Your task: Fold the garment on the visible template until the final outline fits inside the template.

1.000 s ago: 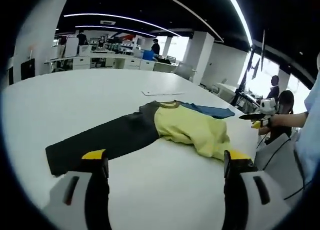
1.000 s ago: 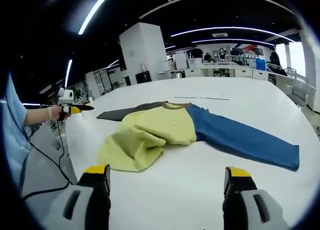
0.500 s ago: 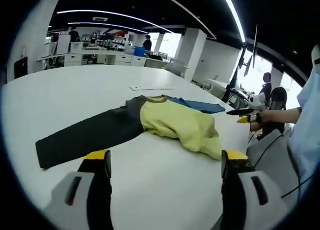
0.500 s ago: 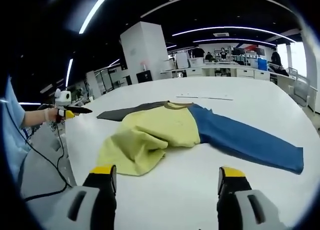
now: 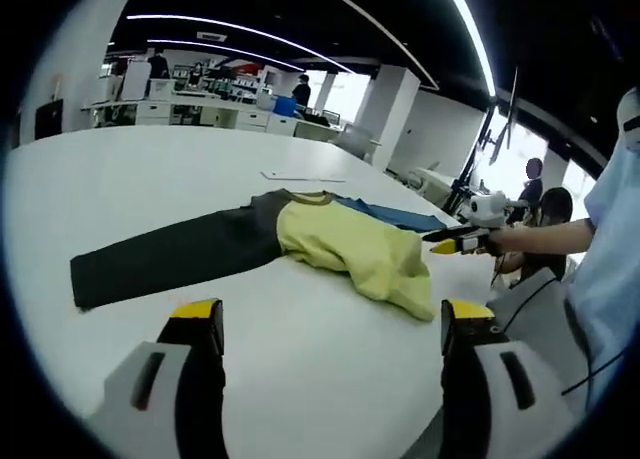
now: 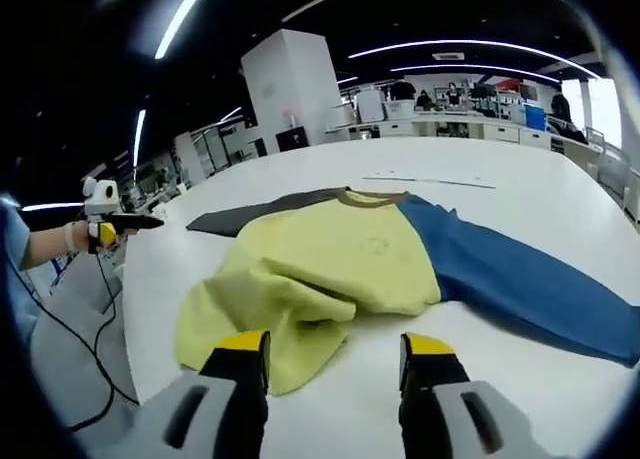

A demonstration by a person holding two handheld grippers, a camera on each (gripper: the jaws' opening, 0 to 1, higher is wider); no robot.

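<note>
In the left gripper view, the garment is seen lying flat on the white counter. It is a shirt with a yellow middle, a dark sleeve and a blue sleeve. Its long line runs from one sleeve tip to the other, across the view. The dark sleeve tip is the part of the garment nearest to the left gripper. The jaws of this gripper are held wide apart, and nothing is held or touched by them. They are above the bare counter, on the near side of the garment. The right gripper is seen past the yellow hem, held in a hand. No template outline can be made out around the garment.

In the right gripper view, the garment is seen much closer. The bunched yellow hem lies right in front of the right gripper, and one jaw tip looks to be just at its edge; touching cannot be told for sure. The jaws are partly apart, and nothing is clamped in them. The blue sleeve stretches away from the yellow body to one side, and the dark sleeve to the far side. The left gripper is seen well apart from the garment, beyond the counter edge. The right gripper is judged to be the nearer one, so the hem would likely be gripped by it first.
</note>
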